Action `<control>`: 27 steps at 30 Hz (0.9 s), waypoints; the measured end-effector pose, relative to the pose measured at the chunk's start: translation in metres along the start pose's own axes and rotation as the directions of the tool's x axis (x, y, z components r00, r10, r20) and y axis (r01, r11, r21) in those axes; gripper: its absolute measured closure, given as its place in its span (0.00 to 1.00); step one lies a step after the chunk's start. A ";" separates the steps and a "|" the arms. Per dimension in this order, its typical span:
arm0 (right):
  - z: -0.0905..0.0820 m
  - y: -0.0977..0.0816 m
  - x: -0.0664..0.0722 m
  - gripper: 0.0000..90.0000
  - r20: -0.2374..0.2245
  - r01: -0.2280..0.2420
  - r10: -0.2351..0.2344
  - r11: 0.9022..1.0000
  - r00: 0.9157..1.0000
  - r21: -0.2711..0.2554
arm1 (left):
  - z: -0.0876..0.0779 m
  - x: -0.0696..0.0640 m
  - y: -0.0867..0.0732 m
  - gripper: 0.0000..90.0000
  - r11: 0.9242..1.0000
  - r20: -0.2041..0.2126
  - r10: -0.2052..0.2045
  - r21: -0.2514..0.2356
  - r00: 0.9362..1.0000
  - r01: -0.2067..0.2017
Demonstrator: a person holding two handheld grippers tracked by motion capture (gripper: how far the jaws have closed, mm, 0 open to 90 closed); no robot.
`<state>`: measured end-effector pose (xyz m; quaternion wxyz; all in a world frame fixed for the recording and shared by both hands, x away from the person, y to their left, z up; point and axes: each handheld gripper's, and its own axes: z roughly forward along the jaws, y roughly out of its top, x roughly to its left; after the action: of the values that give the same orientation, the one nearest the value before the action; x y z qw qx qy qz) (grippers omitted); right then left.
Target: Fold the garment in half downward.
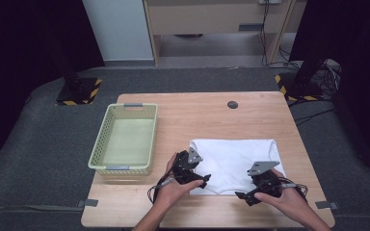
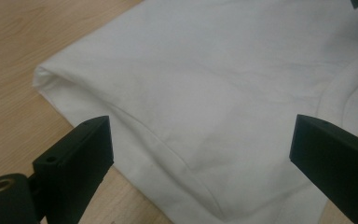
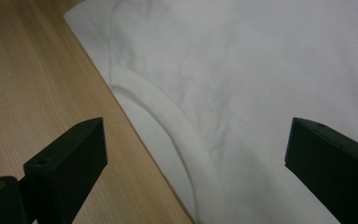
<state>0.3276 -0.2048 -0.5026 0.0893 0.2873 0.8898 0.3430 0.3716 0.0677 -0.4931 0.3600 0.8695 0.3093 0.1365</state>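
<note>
Pale green basket point(image 1: 125, 139) on wooden table point(image 1: 197, 115), small dark round disc point(image 1: 232, 104) near far edge

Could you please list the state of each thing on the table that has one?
White garment: folded flat on the table, held by neither tool.
Basket: upright, nothing in it.
Left tool: jaws wide open, at the garment's near edge.
Right tool: jaws wide open, at the garment's near edge.

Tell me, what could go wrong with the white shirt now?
The shirt lies folded near the table's front edge, so a nudge might slide it off. Both hand-held grippers, left and right, hover open over its near edge; closing carelessly could catch one layer and undo the fold.
</note>
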 end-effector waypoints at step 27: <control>0.068 0.072 0.054 0.16 -0.131 0.098 -0.100 0.995 0.986 -0.022 | 0.006 0.051 0.055 0.16 0.992 -0.130 -0.105 -0.088 0.986 0.094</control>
<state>0.3395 -0.0927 -0.5036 0.0492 0.2185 0.9044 0.3632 0.4379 0.0666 -0.4573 0.3800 0.8264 0.3701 0.1888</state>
